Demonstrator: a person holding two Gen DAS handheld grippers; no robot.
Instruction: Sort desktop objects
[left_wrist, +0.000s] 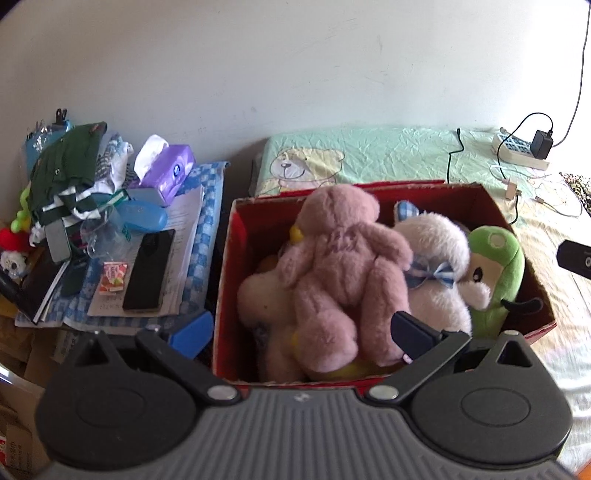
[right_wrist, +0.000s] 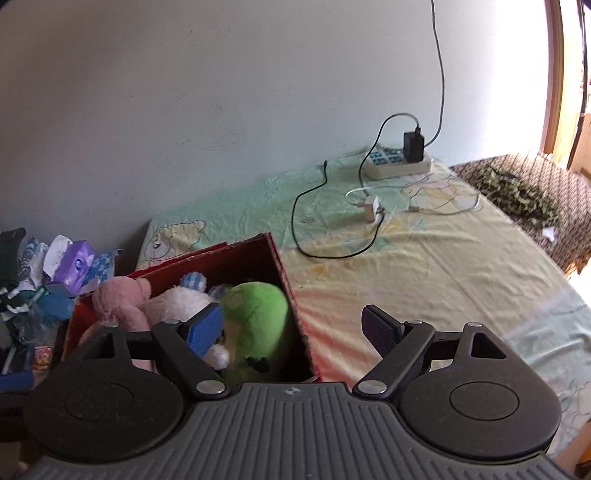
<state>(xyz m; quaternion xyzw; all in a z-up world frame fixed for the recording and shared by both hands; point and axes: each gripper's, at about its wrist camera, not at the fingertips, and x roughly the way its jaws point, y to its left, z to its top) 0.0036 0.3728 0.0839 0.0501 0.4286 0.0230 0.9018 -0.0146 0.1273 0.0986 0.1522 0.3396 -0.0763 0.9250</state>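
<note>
Clutter fills the far left of the left wrist view: a green garment (left_wrist: 64, 166) heaped on a pile, a purple tissue box (left_wrist: 170, 173) beside it, and nearer, a black phone (left_wrist: 149, 269) lying flat on papers with a small candy packet (left_wrist: 112, 282) just left of it. Right of the pile stands a red cardboard box (left_wrist: 495, 210) on a bed with a pale green bear-print sheet (left_wrist: 369, 147). Inside the box, a pink teddy bear (left_wrist: 340, 266) lies on top of a white plush (left_wrist: 439, 266), with a green plush (left_wrist: 498, 266) against the right wall. The left gripper (left_wrist: 303, 332) hovers over the box's near edge, jaws spread wide, holding nothing. In the right wrist view, the right gripper (right_wrist: 291, 332) hangs above the box's right wall, jaws likewise spread and empty. Farther right on the sheet sit a black cable (right_wrist: 295, 221) and a white power strip (right_wrist: 397, 166) with a black charger (right_wrist: 413, 146) plugged in.
</note>
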